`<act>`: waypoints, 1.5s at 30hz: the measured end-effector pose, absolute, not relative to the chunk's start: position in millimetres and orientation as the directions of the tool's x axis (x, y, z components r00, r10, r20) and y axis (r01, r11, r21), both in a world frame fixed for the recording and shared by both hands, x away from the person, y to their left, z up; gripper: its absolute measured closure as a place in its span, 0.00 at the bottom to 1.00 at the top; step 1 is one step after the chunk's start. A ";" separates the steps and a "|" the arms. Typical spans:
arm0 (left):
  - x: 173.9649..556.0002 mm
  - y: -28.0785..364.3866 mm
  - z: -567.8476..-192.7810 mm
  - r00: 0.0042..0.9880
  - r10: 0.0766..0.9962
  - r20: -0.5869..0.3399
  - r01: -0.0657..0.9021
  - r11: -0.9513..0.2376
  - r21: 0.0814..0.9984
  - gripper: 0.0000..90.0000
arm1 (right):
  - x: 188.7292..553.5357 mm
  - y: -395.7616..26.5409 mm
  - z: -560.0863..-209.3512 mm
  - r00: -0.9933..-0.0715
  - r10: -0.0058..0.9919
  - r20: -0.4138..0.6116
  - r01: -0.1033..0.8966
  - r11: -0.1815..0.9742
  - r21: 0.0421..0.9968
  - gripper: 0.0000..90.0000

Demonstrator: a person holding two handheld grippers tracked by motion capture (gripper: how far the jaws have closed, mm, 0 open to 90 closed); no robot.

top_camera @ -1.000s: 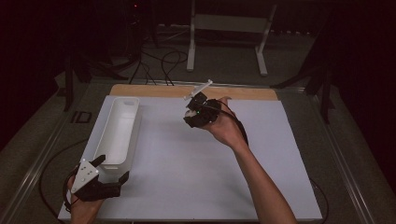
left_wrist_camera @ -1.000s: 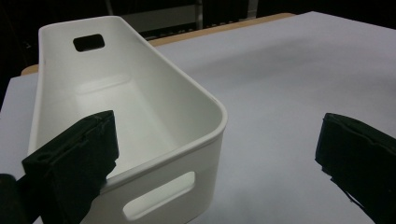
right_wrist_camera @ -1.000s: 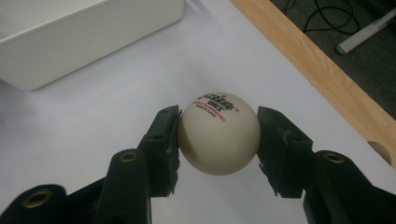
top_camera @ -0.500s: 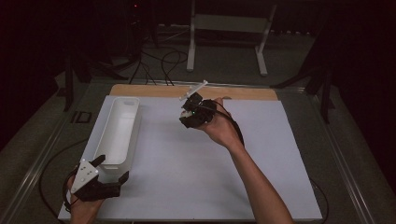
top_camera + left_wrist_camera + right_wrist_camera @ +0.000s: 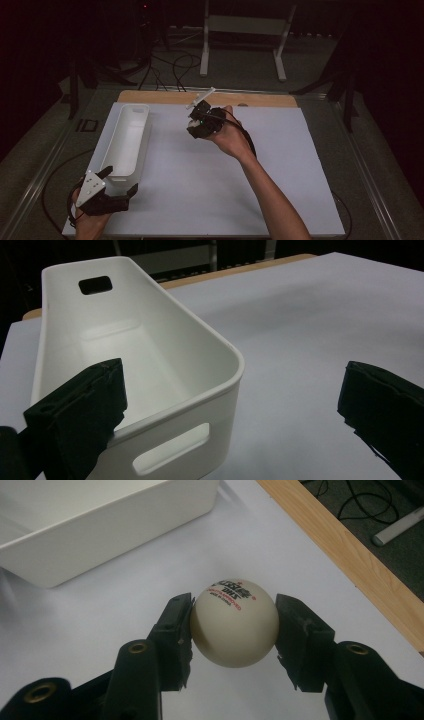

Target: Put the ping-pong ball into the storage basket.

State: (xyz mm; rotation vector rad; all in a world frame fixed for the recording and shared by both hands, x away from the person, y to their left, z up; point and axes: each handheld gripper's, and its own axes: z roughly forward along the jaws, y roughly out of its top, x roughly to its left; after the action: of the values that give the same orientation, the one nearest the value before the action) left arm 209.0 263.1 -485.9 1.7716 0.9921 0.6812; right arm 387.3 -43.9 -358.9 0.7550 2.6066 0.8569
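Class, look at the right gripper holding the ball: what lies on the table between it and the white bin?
Nothing: the high view shows bare white sheet between the right gripper, its ball, and the bin.

One white bin point(image 5: 125, 140), one table-tennis ball point(image 5: 234, 622), two grippers, one white sheet point(image 5: 280, 165)

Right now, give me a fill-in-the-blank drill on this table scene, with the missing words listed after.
1. The right claw is shut on a white ping-pong ____.
2. The left claw is ____, with the near end of the white bin between its jaws.
3. Inside, the bin is ____.
4. The white sheet covers a table whose far edge is made of ____.

Missing words: ball; open; empty; wood
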 end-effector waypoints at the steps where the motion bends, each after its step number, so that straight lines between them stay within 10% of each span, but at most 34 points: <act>1: 208.9 263.1 -485.9 0.514 0.858 0.016 0.323 -0.211 0.923 0.00 | 387.2 -42.9 -359.0 -0.819 0.562 -0.111 0.387 0.686 0.615 0.56; 45: 209.0 264.1 -486.0 0.512 0.859 0.015 0.326 -0.210 0.922 0.00 | 389.0 -12.7 -368.4 -0.835 0.541 -0.101 0.379 0.698 0.608 0.56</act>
State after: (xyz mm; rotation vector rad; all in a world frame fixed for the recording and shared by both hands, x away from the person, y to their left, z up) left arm 209.0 264.1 -486.0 1.7735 0.9954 0.6804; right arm 389.0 -12.7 -368.4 0.7309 2.6362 0.8557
